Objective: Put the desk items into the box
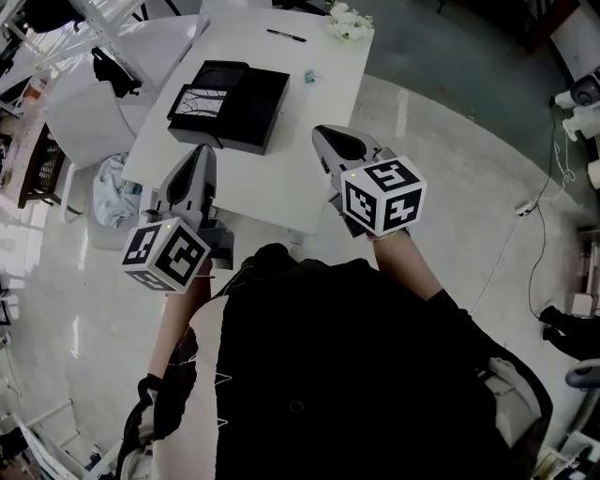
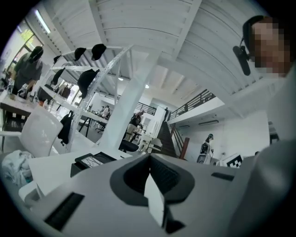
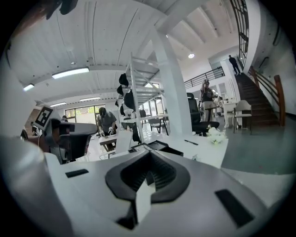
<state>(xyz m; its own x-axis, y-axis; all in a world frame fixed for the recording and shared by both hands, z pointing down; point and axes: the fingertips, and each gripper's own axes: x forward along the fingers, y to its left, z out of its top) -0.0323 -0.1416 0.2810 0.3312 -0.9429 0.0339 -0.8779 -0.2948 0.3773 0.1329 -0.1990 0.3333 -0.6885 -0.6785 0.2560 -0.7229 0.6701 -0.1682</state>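
Observation:
A black box [image 1: 255, 103] lies on the white table [image 1: 281, 187], with a black tray holding a pale card [image 1: 200, 101] on its left half. It also shows as the box [image 2: 90, 160] and the box [image 3: 163, 147] in the two gripper views. A black pen [image 1: 286, 36], a small teal item [image 1: 310, 76] and a white flower bunch [image 1: 349, 22] lie at the table's far end. My left gripper [image 1: 200, 155] hovers at the near edge, shut and empty [image 2: 149, 159]. My right gripper [image 1: 328, 137] is over the near right part, also shut and empty [image 3: 149, 157].
A white chair [image 1: 89, 117] and a bundle of cloth [image 1: 112, 192] stand left of the table. Cables [image 1: 544, 216] run over the floor at right. Beyond the table are other desks, a white pillar [image 3: 178, 106], a staircase [image 3: 259, 99] and people.

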